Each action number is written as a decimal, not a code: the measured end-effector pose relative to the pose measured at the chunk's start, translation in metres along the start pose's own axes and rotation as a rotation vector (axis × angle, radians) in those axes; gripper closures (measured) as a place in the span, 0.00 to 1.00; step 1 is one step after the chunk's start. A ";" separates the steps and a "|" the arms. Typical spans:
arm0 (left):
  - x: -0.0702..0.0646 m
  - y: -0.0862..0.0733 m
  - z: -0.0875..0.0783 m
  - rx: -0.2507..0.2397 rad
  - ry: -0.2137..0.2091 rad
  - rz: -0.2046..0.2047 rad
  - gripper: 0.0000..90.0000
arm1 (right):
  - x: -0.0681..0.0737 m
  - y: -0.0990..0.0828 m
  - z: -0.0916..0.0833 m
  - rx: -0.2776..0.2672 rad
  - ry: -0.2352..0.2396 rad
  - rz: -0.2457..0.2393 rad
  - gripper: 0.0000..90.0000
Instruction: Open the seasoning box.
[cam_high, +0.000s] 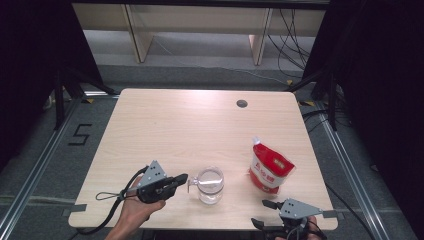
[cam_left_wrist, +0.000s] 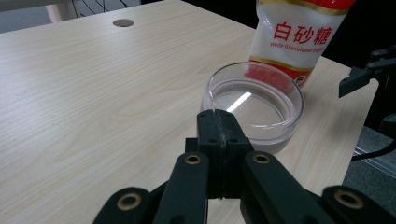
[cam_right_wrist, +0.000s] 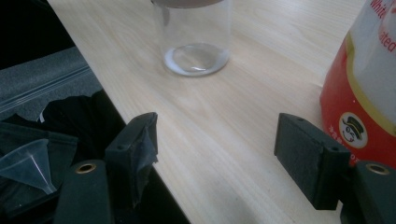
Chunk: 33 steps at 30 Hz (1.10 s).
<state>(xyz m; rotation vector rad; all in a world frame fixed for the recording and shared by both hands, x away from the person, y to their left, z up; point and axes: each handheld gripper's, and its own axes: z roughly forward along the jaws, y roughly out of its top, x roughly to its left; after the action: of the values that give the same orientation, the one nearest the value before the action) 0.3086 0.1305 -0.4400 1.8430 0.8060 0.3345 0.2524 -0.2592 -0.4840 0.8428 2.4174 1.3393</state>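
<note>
Left tongs (cam_left_wrist: 218, 122) closed, nothing between them, tips by glass mug (cam_high: 210, 184) handle near centre of surface (cam_high: 165, 125). Right tongs (cam_right_wrist: 215, 154) open beside sugar pouch (cam_high: 270, 167); careless nudge likely topples pouch.

The desk (cam_high: 165, 130) is pale wood-grain laminate with a smooth, matt face. The measuring cup (cam_high: 210, 185) looks like clear, glossy glass or plastic; which one I cannot tell. The sugar pouch (cam_high: 270, 167) is shiny red-and-white plastic film. The left gripper (cam_left_wrist: 218, 122) has matt black plastic jaws with brass-coloured rivets, and the right gripper (cam_right_wrist: 224, 149) has dull, rubbery jaw pads.
</note>
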 end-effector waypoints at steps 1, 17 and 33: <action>0.000 0.000 0.000 -0.002 0.001 -0.001 0.99 | 0.001 0.001 0.002 0.000 -0.004 0.017 0.34; -0.004 0.003 0.014 0.017 -0.010 0.053 0.99 | 0.003 0.015 0.016 -0.027 0.010 -0.033 0.37; -0.003 0.002 0.016 0.017 -0.006 0.057 0.98 | 0.006 0.024 0.027 -0.020 0.014 -0.061 0.44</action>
<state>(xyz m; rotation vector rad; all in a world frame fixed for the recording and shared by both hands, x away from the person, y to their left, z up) 0.3162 0.1165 -0.4448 1.8847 0.7546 0.3591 0.2688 -0.2269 -0.4785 0.7508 2.4158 1.3483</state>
